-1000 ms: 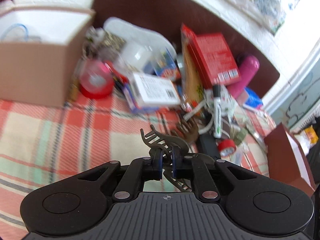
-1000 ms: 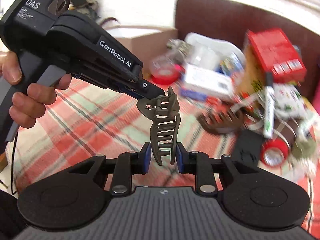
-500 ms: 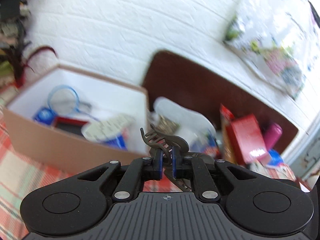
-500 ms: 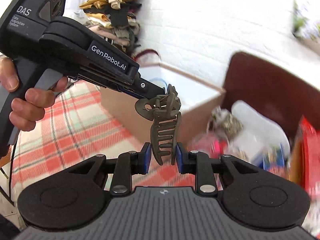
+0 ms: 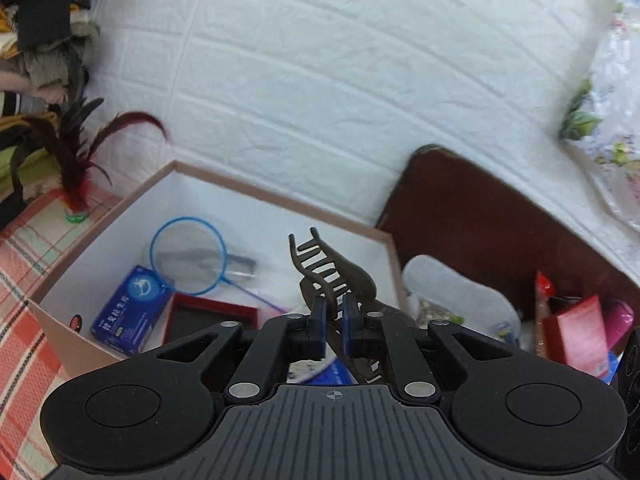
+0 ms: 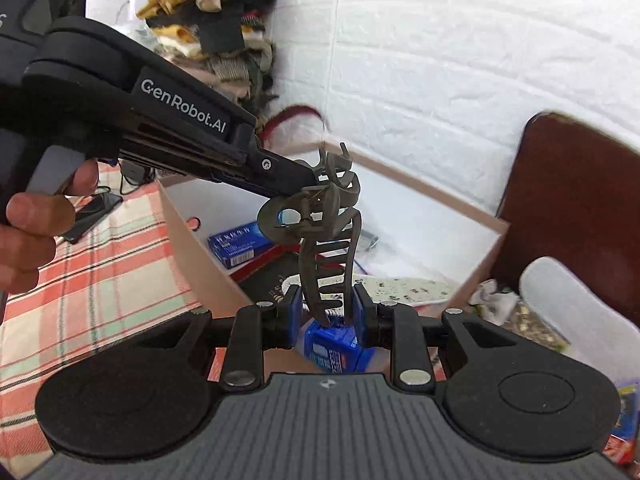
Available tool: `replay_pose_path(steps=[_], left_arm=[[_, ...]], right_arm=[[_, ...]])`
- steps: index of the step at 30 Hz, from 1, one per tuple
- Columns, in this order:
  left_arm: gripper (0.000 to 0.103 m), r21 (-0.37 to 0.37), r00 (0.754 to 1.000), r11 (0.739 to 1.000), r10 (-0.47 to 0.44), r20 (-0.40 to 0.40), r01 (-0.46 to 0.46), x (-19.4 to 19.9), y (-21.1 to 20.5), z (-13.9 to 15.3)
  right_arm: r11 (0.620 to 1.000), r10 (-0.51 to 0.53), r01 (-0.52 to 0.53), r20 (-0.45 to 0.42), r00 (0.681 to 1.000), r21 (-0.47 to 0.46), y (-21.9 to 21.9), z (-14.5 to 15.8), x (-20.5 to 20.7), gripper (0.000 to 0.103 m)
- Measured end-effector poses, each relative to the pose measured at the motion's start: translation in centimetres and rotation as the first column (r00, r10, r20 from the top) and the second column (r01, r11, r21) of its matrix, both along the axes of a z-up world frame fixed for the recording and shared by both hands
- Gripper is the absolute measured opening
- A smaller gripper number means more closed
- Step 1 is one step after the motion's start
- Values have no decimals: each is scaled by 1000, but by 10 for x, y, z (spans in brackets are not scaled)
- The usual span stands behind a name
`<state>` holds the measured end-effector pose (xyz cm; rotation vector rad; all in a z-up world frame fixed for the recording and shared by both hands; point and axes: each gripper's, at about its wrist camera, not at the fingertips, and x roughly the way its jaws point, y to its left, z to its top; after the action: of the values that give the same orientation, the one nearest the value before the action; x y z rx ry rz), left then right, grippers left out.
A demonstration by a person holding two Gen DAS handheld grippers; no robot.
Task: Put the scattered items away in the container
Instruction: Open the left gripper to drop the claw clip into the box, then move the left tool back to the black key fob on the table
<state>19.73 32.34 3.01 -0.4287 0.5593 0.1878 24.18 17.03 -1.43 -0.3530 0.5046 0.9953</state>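
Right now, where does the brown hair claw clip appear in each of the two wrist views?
Left wrist view: the hair claw clip is at centre, rising between the opening jaws of the left gripper, above the box.
Right wrist view: the clip is at centre, its teeth between the right gripper pads, its top at the left gripper's tip.
Shared landmark: the cardboard box with the blue packet inside.

both wrist cameras sat just behind their fingers, angled down, close above the open cardboard box. left view faced the white brick wall; right view also caught the left gripper. both shared box, wall, headboard.
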Motion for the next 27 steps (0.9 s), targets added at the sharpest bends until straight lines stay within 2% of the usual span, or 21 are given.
replay_pose_path(steps=[1, 2, 3, 9, 11, 18, 20, 24, 27], left_arm=[[64, -3, 1000, 1000, 21, -19, -21, 3, 3, -6], [83, -4, 998, 999, 53, -29, -53, 1, 6, -11], [87, 1, 997, 997, 79, -24, -79, -3, 7, -15], [87, 14, 996, 996, 92, 6, -92, -21, 7, -20], [87, 14, 997, 997, 81, 4, -81, -25, 3, -20], [90, 41, 998, 997, 59, 1, -59, -41, -20, -16], [93, 54, 999, 997, 50, 1, -50, -47, -30, -14], [99, 56, 1000, 998, 26, 8, -26, -61, -54, -14], [100, 46, 1000, 999, -1, 3, 1, -71, -74, -18]], right_arm=[[1000, 3, -3, -2, 1000, -8, 4, -5, 4, 47], [1000, -9, 9, 12, 1000, -15, 5, -9, 6, 61], [999, -30, 30, 37, 999, -11, 4, -11, 6, 63], [997, -50, 50, 5, 999, 55, -23, -8, 9, 65], [996, -65, 64, 3, 998, 66, -30, -6, 7, 72], [986, -112, 115, -30, 993, 119, -53, -6, -6, 82], [981, -126, 131, -42, 991, 141, -63, -6, -12, 88], [966, -155, 169, -85, 984, 196, -95, -10, -29, 95], [961, -179, 198, -107, 978, 195, -125, -19, -45, 96]])
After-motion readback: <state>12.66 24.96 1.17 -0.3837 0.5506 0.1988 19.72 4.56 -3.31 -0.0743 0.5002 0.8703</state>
